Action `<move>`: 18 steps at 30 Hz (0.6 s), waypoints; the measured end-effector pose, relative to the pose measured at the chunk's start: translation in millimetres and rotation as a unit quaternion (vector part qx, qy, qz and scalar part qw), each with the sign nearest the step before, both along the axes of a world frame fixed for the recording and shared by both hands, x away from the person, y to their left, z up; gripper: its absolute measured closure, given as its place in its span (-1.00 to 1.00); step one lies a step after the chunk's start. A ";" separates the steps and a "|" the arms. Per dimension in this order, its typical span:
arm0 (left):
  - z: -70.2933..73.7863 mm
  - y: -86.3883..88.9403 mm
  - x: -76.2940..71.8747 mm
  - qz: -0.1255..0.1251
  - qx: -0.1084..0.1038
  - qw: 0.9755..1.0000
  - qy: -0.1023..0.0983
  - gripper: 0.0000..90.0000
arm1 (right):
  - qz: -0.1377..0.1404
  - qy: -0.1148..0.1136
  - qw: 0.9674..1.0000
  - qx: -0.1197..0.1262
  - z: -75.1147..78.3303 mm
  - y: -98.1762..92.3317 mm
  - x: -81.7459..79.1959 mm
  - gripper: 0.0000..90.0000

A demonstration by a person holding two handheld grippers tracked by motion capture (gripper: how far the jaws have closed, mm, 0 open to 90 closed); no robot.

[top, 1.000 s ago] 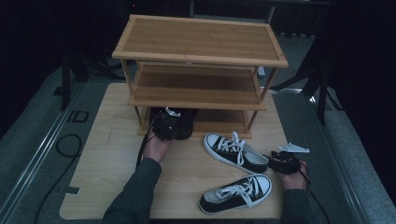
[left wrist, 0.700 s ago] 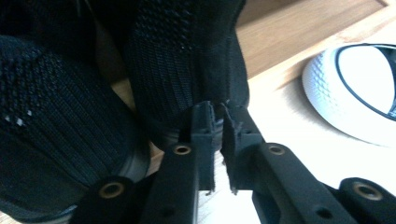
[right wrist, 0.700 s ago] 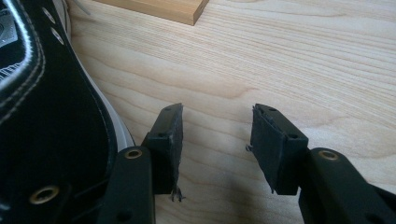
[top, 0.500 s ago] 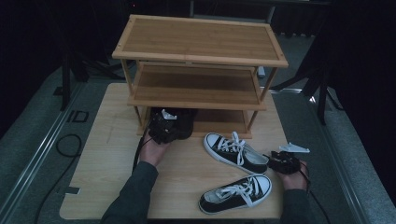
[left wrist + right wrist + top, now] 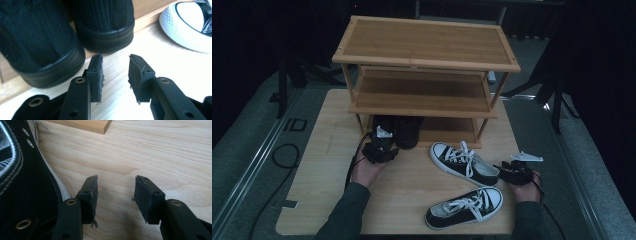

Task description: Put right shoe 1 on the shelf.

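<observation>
High view: nearest, one black-and-white sneaker (image 5: pixel 464 206) lies crosswise; the other sneaker (image 5: pixel 464 163) lies just left of the right hand-held gripper (image 5: pixel 508 172), jaws apart, empty. Farther, the left hand-held gripper (image 5: pixel 384 145), jaws just opened, empty, faces the black shoes (image 5: pixel 398 130) on the rack's bottom shelf (image 5: pixel 452 131).

My left tongs (image 5: pixel 381 148) sit on the table (image 5: pixel 317 165) with their jaws having just been opening, nothing between them, the black shoes (image 5: pixel 398 131) on the rack's (image 5: pixel 424 50) bottom shelf just ahead. My right tongs (image 5: pixel 515 172) rest just right of the nearer-to-rack sneaker (image 5: pixel 463 162); another sneaker (image 5: pixel 464 206) lies closer to me.
</observation>
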State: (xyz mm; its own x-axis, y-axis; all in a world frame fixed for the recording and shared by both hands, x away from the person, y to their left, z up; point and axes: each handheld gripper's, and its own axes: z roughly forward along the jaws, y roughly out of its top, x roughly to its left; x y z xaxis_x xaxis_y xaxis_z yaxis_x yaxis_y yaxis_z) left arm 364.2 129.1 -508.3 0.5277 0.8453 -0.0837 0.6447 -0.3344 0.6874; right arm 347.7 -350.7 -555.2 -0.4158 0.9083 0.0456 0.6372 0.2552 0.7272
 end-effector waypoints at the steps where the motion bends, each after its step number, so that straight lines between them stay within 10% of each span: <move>1: -2.3 -0.1 -2.2 -0.002 -0.002 1.000 -0.001 0.41 | -0.001 0.000 1.000 0.002 -0.1 -0.2 0.3 0.18; 18: -29.0 18.3 -24.7 0.001 -0.011 1.000 -0.009 0.34 | 0.015 0.020 1.000 0.012 3.7 -2.1 4.7 0.15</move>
